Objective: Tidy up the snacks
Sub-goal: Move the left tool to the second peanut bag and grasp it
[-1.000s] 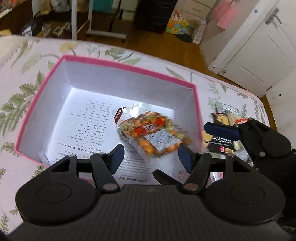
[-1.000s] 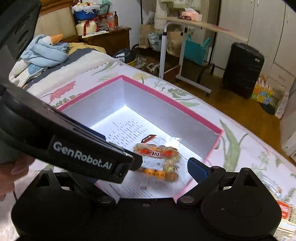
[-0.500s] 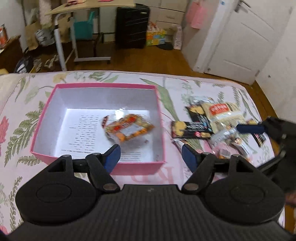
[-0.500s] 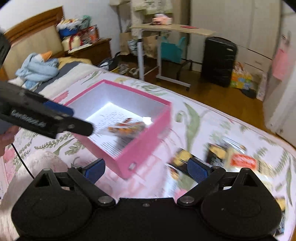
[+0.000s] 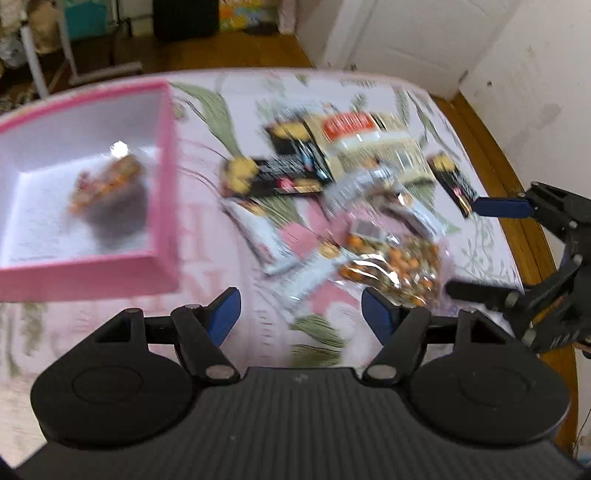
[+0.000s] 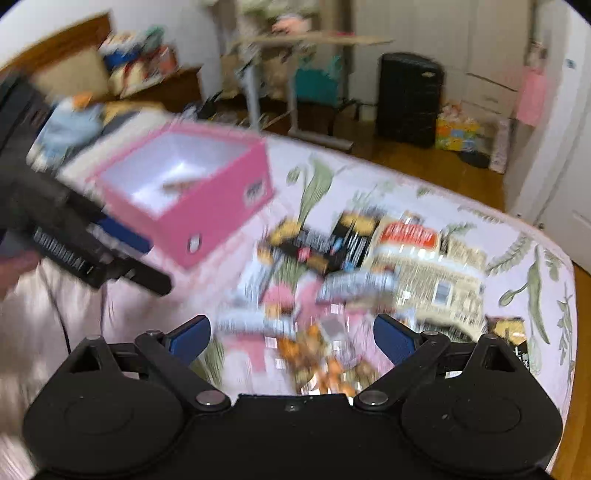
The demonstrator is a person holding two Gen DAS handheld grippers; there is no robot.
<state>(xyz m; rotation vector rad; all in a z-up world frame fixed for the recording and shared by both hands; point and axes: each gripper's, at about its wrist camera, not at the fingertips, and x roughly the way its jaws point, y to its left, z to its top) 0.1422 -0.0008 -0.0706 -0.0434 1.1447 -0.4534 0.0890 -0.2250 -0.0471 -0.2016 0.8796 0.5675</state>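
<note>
A pink box (image 5: 162, 184) with a white inside sits at the left on the floral bedspread, and one clear bag of orange nuts (image 5: 107, 181) lies in it. To its right is a loose pile of snacks: a second clear nut bag (image 5: 395, 266), a beige bag with a red label (image 5: 369, 144), black packs (image 5: 273, 177) and white bars (image 5: 266, 236). My left gripper (image 5: 301, 314) hovers open and empty near the pile's front edge. My right gripper (image 6: 291, 338) is open above the nut bag (image 6: 325, 365), with nothing between its pads. Both views are motion-blurred.
The bed's right edge drops to a wooden floor beside a white door (image 5: 406, 33). Beyond the bed stand a black suitcase (image 6: 410, 99) and a wheeled desk (image 6: 295, 74). A hand (image 6: 14, 269) holds the left gripper (image 6: 144, 258) just in front of the box (image 6: 207, 218).
Both grippers have swung right, from over the pink box to the snack pile. The nut bag stays in the box. The left jaws stand slightly wider than before.
</note>
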